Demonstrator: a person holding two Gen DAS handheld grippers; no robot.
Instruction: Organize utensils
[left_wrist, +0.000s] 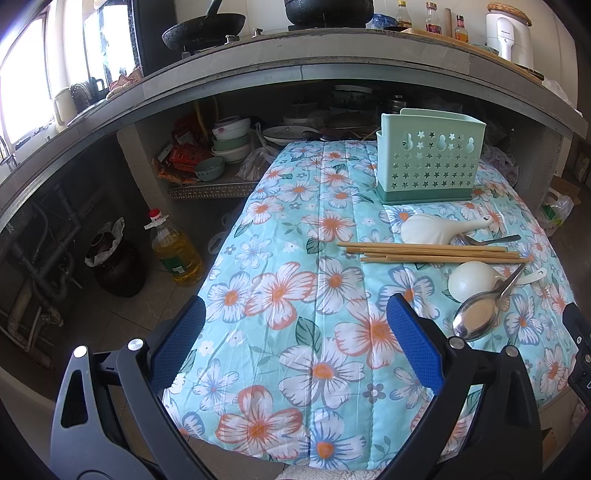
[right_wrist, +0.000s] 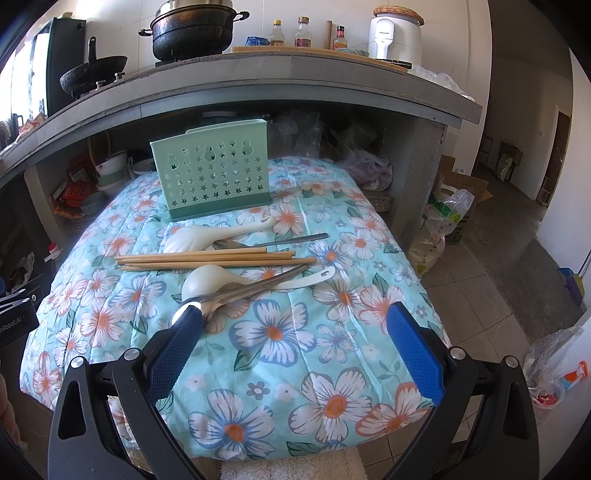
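A mint green utensil holder (left_wrist: 430, 162) (right_wrist: 214, 177) stands at the far side of the floral cloth. In front of it lie a white rice paddle (left_wrist: 439, 229) (right_wrist: 207, 236), a small metal spoon (left_wrist: 491, 242) (right_wrist: 273, 242), several wooden chopsticks (left_wrist: 432, 253) (right_wrist: 214, 258), a white ladle (left_wrist: 476, 282) (right_wrist: 221, 280) and a large metal spoon (left_wrist: 476, 321) (right_wrist: 236, 295). My left gripper (left_wrist: 295, 332) is open and empty over the cloth, left of the utensils. My right gripper (right_wrist: 295, 332) is open and empty, its left finger just in front of the metal spoon's bowl.
The floral cloth (left_wrist: 295, 295) (right_wrist: 332, 332) covers a small table before a concrete counter (left_wrist: 295, 62) with pans and bottles on top. Bowls and plates (left_wrist: 229, 142) sit on the shelf below. An oil bottle (left_wrist: 177, 251) and a dark jar (left_wrist: 118, 266) stand on the floor left.
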